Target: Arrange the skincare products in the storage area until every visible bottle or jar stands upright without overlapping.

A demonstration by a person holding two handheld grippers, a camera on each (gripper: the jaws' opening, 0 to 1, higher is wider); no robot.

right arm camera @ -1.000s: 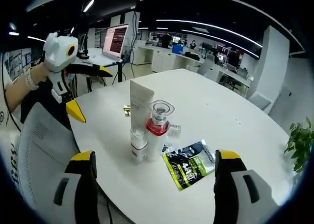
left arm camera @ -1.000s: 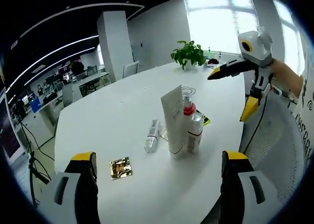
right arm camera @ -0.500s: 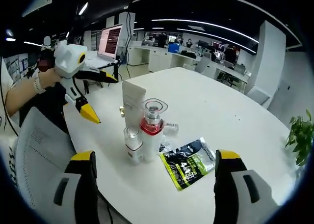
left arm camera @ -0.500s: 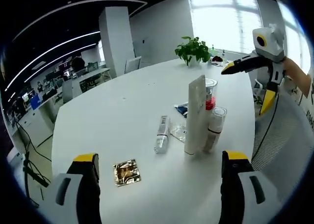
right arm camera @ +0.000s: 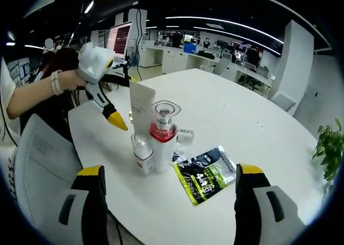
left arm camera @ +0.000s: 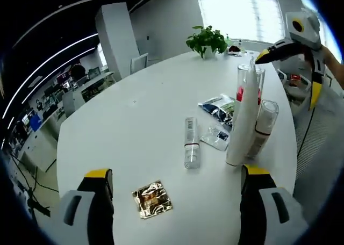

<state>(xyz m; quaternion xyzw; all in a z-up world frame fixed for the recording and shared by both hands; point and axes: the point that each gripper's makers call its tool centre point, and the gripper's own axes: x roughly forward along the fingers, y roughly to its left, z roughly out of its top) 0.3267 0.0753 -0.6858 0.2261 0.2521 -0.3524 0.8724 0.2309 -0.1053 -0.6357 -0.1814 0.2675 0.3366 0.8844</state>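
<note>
Big white round desk [left arm camera: 134, 121] [right arm camera: 252, 121] carries everything; open office behind with rows of workstations, a white pillar [left arm camera: 115, 38] at 11 o'clock in the left gripper view, bright window at 1 o'clock; white mesh chair [right arm camera: 37, 164] at 9 o'clock in the right gripper view, just off the desk edge; potted plant [left arm camera: 207, 41] on the far desk edge at 12 o'clock, also at the 3 o'clock edge of the right gripper view [right arm camera: 329, 148]; left hand-held gripper [left arm camera: 174, 213] hangs over the near desk edge, yellow-tipped jaws spread wide, holding nothing; it comes into the right gripper view at 10 o'clock [right arm camera: 115, 102], held by a person's hand [right arm camera: 67, 78] with a wristband; right hand-held gripper [right arm camera: 171, 210] also wide open and empty, seen in the left gripper view at 2 o'clock [left arm camera: 293, 62]; skincare cluster stands upright near desk centre: tall white tube [left arm camera: 242, 121] [right arm camera: 141, 108] on its cap, clear pump bottle with red band [right arm camera: 163, 135] [left arm camera: 257, 78] touching or just beside it, small clear-capped bottle [right arm camera: 142, 152] [left arm camera: 264, 124] close in front; slim clear bottle [left arm camera: 191, 149] lying flat on its side at 6 o'clock of centre in the left gripper view, apart from the cluster; dark green sachet [right arm camera: 207, 175] [left arm camera: 217, 106] flat beside the cluster; small clear sachet [left arm camera: 216, 137] flat between the lying bottle and the tube; gold foil sachet [left arm camera: 152, 198] flat near the left jaws, well apart from the rest.
</note>
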